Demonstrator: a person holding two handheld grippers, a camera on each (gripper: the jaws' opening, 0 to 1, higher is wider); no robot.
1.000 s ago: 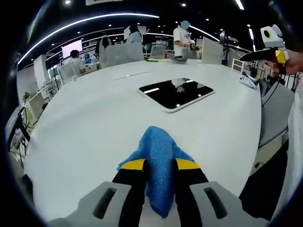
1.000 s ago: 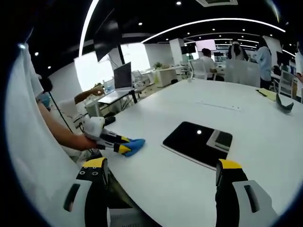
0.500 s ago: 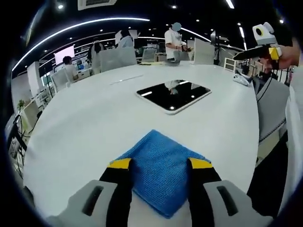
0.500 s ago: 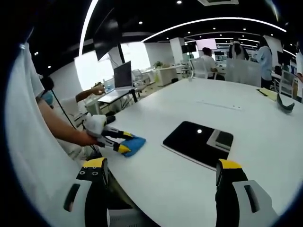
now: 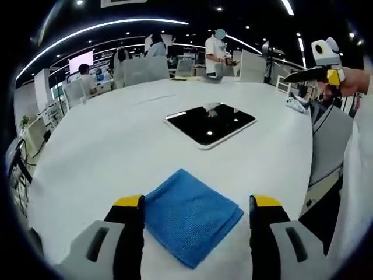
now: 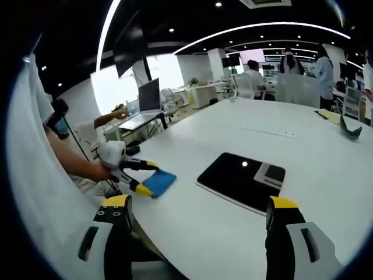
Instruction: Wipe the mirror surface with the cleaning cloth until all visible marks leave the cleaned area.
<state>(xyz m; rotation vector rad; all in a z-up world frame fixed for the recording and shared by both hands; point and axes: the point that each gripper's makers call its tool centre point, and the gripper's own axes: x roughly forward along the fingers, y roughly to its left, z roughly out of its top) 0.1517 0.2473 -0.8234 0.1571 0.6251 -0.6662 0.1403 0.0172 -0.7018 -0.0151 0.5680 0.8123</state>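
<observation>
Left gripper point(image 5: 195, 204) stood with its jaws spread wide, gripping nothing; the blue cleaning cloth point(image 5: 191, 214) lay flat on the white table point(image 5: 105, 151) between them; the mirror point(image 5: 210, 124) lay flat further on, near the middle; right gripper point(image 6: 198, 205) hung wide open and empty above the table edge.

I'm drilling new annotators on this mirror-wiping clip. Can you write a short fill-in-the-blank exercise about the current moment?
1. The cleaning cloth lying on the white table is ____ in colour.
2. The left gripper has its jaws ____, one either side of the cloth.
3. The mirror lies ____ on the table, beyond the cloth.
4. The right gripper holds ____.

Missing words: blue; open; flat; nothing
</observation>
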